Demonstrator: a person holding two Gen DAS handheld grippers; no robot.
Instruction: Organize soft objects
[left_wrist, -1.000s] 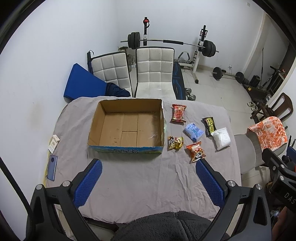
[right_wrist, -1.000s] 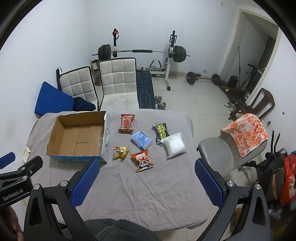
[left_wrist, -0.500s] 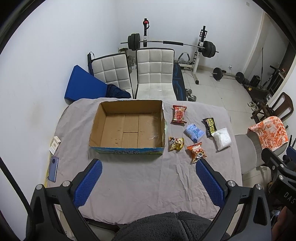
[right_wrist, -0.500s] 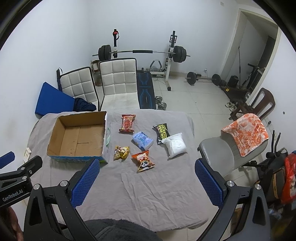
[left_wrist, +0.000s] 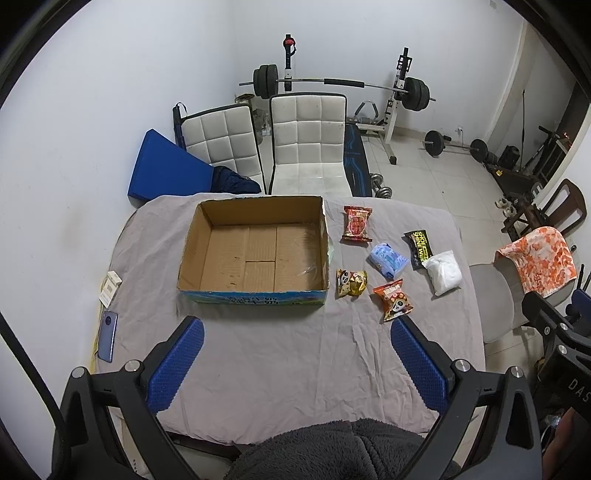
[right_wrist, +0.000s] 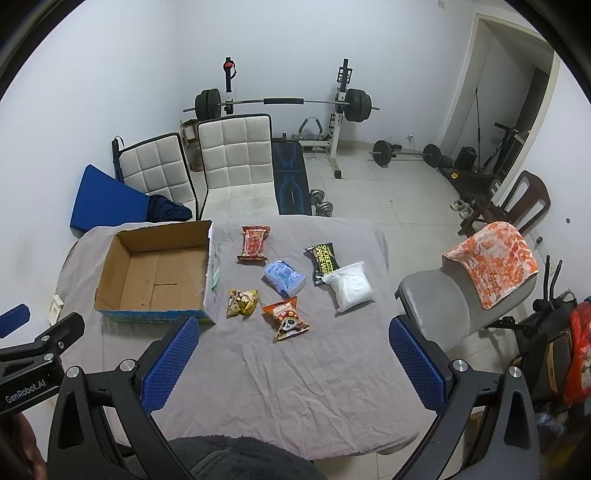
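nothing is packed yet: the cardboard box (left_wrist: 255, 254) ahead of the left gripper (left_wrist: 295, 363) is bare, six soft packets (right_wrist: 284, 277) lie ahead of the right gripper (right_wrist: 291, 363), both spread apart and holding nothing.

Six soft packets (left_wrist: 386, 259) lie scattered flat — beside the open cardboard box (left_wrist: 255, 251).

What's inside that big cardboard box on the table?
Nothing: the cardboard box shows only its bare brown floor. The near wall hides a thin strip of floor just behind it. All six packets lie outside, on the cloth.
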